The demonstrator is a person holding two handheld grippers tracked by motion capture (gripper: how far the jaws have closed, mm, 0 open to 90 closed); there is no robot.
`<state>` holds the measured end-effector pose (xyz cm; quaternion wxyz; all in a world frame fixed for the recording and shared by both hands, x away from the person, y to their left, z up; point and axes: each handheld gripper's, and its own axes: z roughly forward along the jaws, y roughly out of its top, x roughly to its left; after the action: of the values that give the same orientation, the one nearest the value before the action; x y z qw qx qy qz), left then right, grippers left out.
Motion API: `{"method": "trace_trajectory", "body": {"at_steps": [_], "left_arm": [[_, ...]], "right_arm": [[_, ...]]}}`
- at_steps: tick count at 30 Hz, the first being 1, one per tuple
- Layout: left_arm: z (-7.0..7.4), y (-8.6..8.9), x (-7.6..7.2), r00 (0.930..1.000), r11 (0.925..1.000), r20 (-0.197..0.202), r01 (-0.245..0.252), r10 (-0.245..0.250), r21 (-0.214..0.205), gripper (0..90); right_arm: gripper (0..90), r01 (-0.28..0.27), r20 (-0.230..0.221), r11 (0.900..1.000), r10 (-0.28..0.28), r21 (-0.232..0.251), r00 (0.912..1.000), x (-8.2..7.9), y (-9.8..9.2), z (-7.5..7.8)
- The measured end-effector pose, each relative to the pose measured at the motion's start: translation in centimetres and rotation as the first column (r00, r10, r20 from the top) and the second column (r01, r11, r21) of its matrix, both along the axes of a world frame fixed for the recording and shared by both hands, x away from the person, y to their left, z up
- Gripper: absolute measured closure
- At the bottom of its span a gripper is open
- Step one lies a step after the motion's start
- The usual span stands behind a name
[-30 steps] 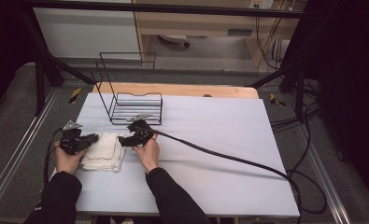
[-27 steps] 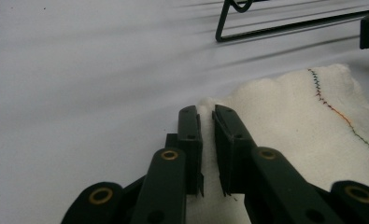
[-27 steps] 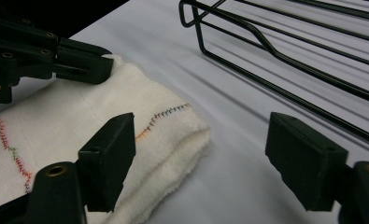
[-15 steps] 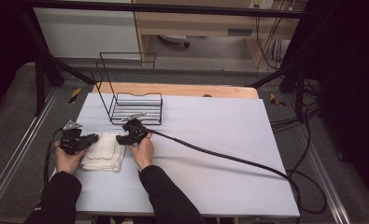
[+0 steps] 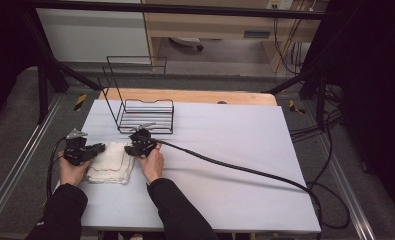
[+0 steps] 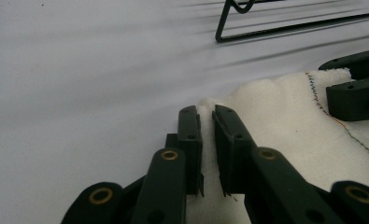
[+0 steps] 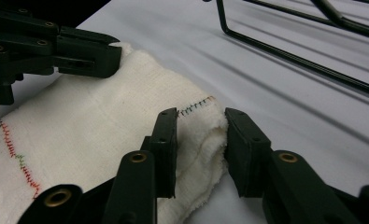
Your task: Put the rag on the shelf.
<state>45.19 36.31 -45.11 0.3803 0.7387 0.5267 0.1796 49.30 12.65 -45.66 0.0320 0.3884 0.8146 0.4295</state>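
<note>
Item: folded white cloth with coloured edge stitching, lying flat on the white worktop, between the two hand-held grippers.

Left hand-held gripper: jaws narrow, pinched on a raised ridge of the cloth's corner; the fabric stands up between its pads.

Right hand-held gripper: jaws have just been closing, with the stitched folded corner of the cloth between them. The left pad lies against the fabric; the right pad sits at the fold's outer edge, and whether it presses cannot be told.

Nearby: black wire rack, just beyond the right hand-held gripper's tips. Thick black cable trails from that gripper across the worktop.

Risks, judged:
- Right grip may catch only the upper layers of the fold; on lifting, the lower layers would likely drop away and the fold would open unevenly.
- Left pinch holds a thin ridge near the jaw tips; a sideways pull from the opposite gripper could slide it free.
- If both grippers draw apart too fast, the weaker grip probably gives first.
- A forward swing of the right hand-held gripper could strike or snag the rack.
- The cable could drag on the worktop covering and wrinkle it.
</note>
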Motion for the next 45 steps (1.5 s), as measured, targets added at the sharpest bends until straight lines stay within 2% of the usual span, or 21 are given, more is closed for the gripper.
{"method": "trace_trajectory", "body": {"at_steps": [5,14,16,17,18,20,23,26,28,31,34,35,39,45], "left_arm": [[0.0,0.0,0.0,0.9999,0.9999,-0.007,-0.011,0.011,-0.007,80.7],[0.3,0.2,-0.2,0.9990,0.9984,-0.015,-0.043,0.043,-0.038,82.2],[0.5,0.3,-0.3,0.9989,0.9980,-0.004,-0.046,0.046,-0.042,82.2],[1.0,0.4,-0.6,0.9987,0.9973,0.020,-0.046,0.047,-0.057,82.2],[1.0,0.4,-0.6,0.9987,0.9973,0.020,-0.046,0.047,-0.057,82.3],[1.5,0.6,-0.9,0.9978,0.9968,0.046,-0.045,0.048,-0.067,82.3],[2.1,0.9,-1.4,0.9963,0.9946,0.072,-0.040,0.047,-0.096,82.3],[2.5,0.9,-1.7,0.9949,0.9960,0.095,-0.025,0.033,-0.085,82.4],[3.0,0.8,-2.0,0.9921,0.9959,0.123,-0.013,0.024,-0.090,82.4],[3.4,0.8,-2.2,0.9905,0.9956,0.137,-0.003,0.016,-0.094,82.4],[4.1,0.7,-2.7,0.9837,0.9946,0.180,0.008,0.011,-0.103,82.4],[4.1,0.7,-2.7,0.9837,0.9946,0.180,0.008,0.011,-0.103,82.4],[4.9,0.3,-3.4,0.9736,0.9936,0.228,0.021,0.005,-0.111,82.3],[5.5,0.1,-3.8,0.9688,0.9931,0.248,0.036,-0.008,-0.111,82.3]], "right_arm": [[79.3,-0.004,-0.009,0.9998,0.004,0.019,1.0000,-0.1,0.1,-0.1],[83.1,0.002,0.022,0.9997,-0.002,0.022,0.9998,-0.6,0.1,0.3],[83.2,0.001,0.029,0.9996,-0.002,0.030,0.9996,-0.7,0.0,0.6],[83.2,0.001,0.031,0.9993,-0.002,0.038,0.9995,-0.8,0.0,0.9],[83.2,-0.003,0.038,0.9990,0.002,0.045,0.9993,-0.9,-0.1,1.1],[83.2,-0.007,0.052,0.9985,0.005,0.053,0.9986,-1.1,-0.1,1.5],[83.2,-0.016,0.071,0.9978,0.011,0.065,0.9974,-1.5,-0.2,2.2],[83.2,-0.018,0.089,0.9978,0.013,0.064,0.9959,-1.9,-0.3,2.7],[83.2,-0.021,0.107,0.9977,0.014,0.064,0.9942,-2.2,-0.4,3.1],[83.2,-0.023,0.129,0.9972,0.014,0.071,0.9915,-2.5,-0.6,3.6],[83.2,-0.025,0.157,0.9968,0.012,0.076,0.9875,-2.9,-0.9,4.2],[83.1,-0.027,0.171,0.9966,0.013,0.078,0.9851,-3.1,-0.9,4.4],[83.0,-0.037,0.206,0.9956,0.018,0.087,0.9783,-3.6,-1.2,5.2],[83.0,-0.034,0.229,0.9927,0.006,0.115,0.9735,-4.1,-2.2,5.8]]}}
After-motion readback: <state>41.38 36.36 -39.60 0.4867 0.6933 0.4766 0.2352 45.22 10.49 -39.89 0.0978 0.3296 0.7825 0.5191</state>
